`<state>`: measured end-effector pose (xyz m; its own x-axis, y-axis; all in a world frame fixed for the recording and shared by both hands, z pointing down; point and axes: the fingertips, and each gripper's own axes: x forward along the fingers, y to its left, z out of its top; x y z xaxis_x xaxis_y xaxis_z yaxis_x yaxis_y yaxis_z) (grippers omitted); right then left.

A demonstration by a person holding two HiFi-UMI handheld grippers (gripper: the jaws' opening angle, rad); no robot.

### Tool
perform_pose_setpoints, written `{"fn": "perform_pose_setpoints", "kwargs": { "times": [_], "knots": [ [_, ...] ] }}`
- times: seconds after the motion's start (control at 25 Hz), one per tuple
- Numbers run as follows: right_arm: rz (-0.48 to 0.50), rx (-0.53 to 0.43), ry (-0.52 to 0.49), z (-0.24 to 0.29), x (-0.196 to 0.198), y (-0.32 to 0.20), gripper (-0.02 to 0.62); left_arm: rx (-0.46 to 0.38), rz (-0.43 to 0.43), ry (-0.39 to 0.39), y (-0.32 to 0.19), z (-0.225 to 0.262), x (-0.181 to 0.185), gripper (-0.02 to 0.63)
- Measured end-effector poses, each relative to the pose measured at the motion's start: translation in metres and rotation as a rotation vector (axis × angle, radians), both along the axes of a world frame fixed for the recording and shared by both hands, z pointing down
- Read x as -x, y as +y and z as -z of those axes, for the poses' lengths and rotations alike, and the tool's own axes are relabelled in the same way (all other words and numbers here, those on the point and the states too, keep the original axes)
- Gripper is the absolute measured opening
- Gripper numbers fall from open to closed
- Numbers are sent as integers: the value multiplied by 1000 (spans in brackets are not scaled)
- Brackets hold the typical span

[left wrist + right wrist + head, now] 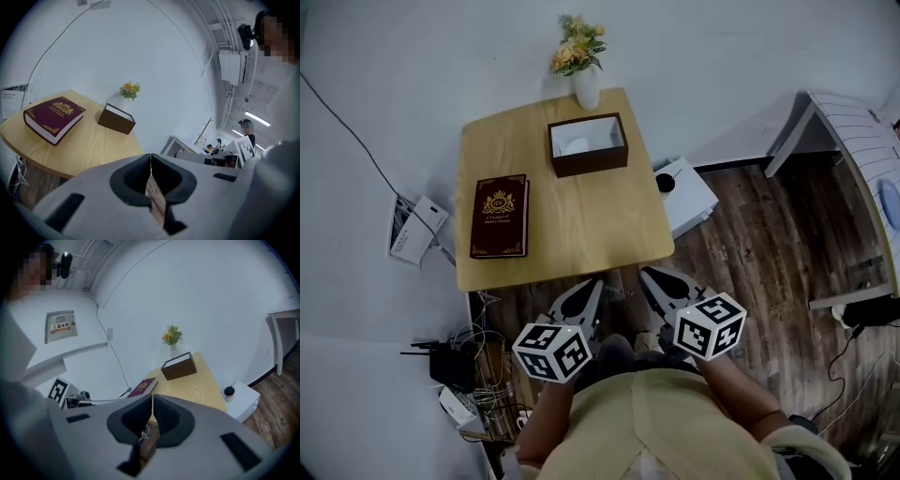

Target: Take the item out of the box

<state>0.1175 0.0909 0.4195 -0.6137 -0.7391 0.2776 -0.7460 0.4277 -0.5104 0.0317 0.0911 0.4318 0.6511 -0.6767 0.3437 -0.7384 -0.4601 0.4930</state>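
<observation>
My left gripper [589, 292] pinched shut, empty; right gripper [652, 281] same. Box [588, 143] at 12 o'clock, far side of table [581, 230], just beside vase [587, 89]. Dark brown walls, open top, white inside, pale item [575, 145] in it. Long axis 9-to-3, slightly skewed.

A square wooden table [581, 234] stands against a white wall. At its far edge sits an open dark brown box [589, 161] with a white item [576, 144] lying inside. Just behind the box is a white vase [587, 90] of yellow flowers [577, 45]. A dark red book [499, 217] lies flat on the table's left side, well apart from the box. The left gripper [597, 284] and right gripper [646, 274] hover side by side over the table's near edge, each narrowing to a closed tip pointing toward the table. A low white cabinet [692, 199] beside the table carries a dark cup [666, 182].
</observation>
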Motion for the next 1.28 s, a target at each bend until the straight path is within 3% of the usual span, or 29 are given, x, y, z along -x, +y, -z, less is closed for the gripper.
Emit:
{"fn": "perform_pose_setpoints", "kwargs": {
  "times": [0.32, 1.28],
  "knots": [
    [39, -25, 0, 6, 2, -29, 31, -40, 7, -79, -36, 3, 1, 23],
    [96, -22, 116, 24, 64, -206, 32, -74, -71, -107, -217, 14, 50, 23]
  ]
}}
